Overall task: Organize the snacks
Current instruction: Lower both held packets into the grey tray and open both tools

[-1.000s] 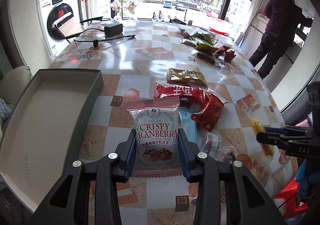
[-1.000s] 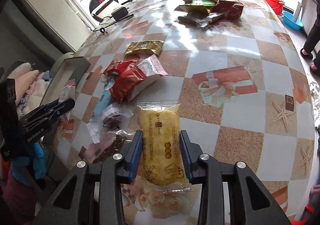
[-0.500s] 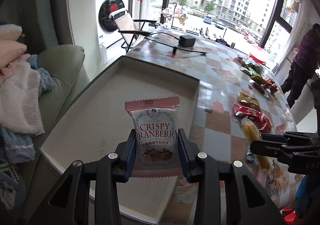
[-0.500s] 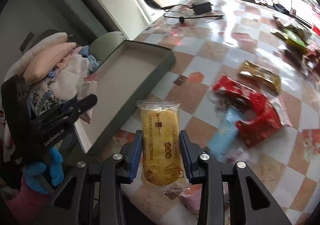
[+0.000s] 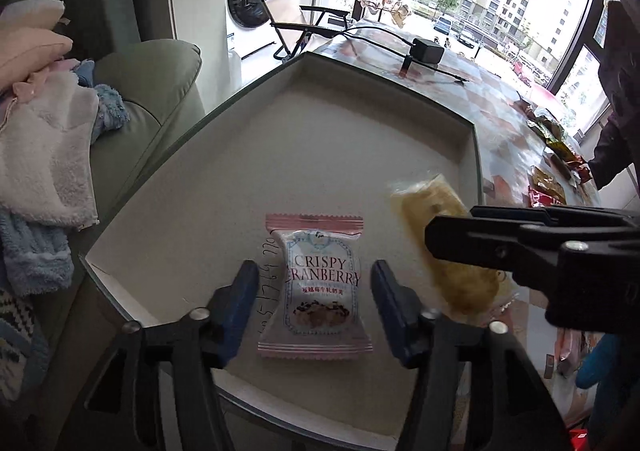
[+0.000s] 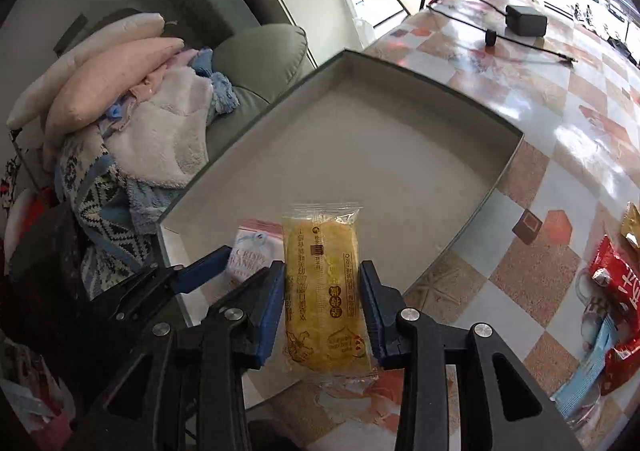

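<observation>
My left gripper (image 5: 312,291) is open over the near end of the shallow grey tray (image 5: 320,139). The pink Crispy Cranberry packet (image 5: 318,287) lies on the tray floor between its fingers, free of both pads. My right gripper (image 6: 323,297) is shut on a yellow cake packet (image 6: 324,291) and holds it above the tray's (image 6: 360,147) near edge. The right gripper also shows in the left wrist view (image 5: 520,247) with the yellow packet (image 5: 436,219). The cranberry packet shows partly in the right wrist view (image 6: 250,251), behind the left gripper (image 6: 200,271).
Red, blue and gold snack packets (image 6: 612,291) lie on the checkered table (image 6: 560,123) right of the tray. A black adapter with cable (image 5: 427,51) sits beyond the tray. A sofa piled with clothes (image 6: 132,139) stands left. More snacks (image 5: 552,155) lie far right.
The left gripper has moved over the tray, opened, and let the cranberry packet down onto the tray floor. The right gripper has carried the yellow packet closer to the tray's near edge.
</observation>
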